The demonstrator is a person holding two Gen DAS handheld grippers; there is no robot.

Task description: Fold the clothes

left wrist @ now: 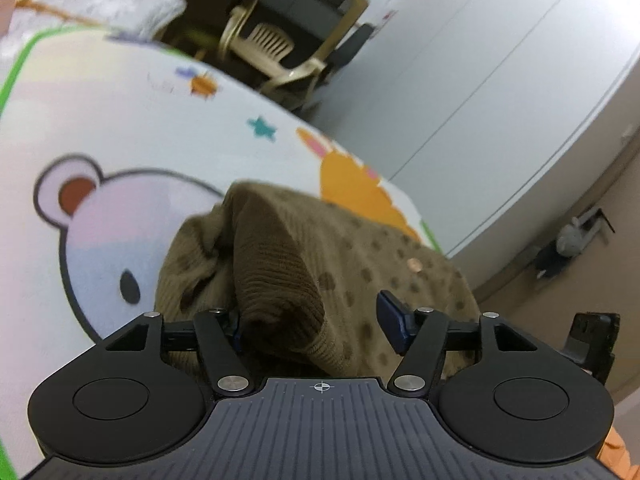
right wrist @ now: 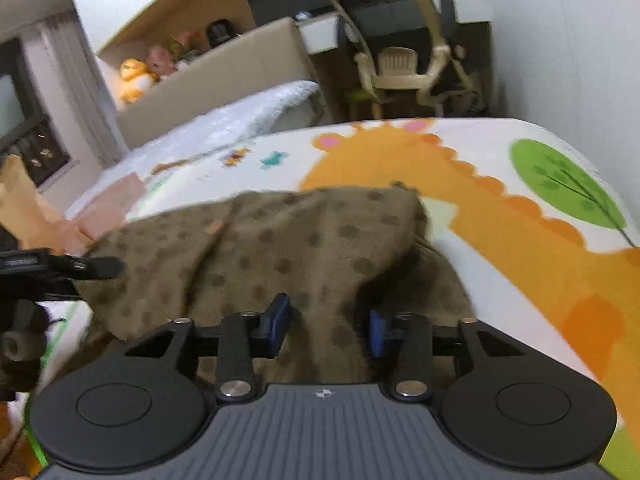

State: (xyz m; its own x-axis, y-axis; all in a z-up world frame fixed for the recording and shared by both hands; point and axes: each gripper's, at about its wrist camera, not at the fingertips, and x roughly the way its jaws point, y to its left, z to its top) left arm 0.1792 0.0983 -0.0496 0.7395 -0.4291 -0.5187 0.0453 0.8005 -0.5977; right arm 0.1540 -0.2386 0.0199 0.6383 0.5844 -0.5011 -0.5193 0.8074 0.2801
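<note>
A brown knitted garment (right wrist: 304, 248) — ribbed, soft-looking, dotted with darker round spots and carrying a small pinkish tag — lies rumpled on a smooth play mat (right wrist: 500, 216) printed with an orange giraffe, a green tree and a pale bear. In the left wrist view a ribbed cuff or hem (left wrist: 280, 296) rises in a hollow fold between the fingers of the left gripper (left wrist: 316, 328), whose blue-padded jaws stand spread with cloth between them, not pinched. The right gripper (right wrist: 328, 324) hangs over the garment's near edge, jaws likewise apart with fabric bunched in the gap. Beyond the mat stand a beige plastic chair (right wrist: 396, 68) and a white fluffy blanket (right wrist: 256, 112).
</note>
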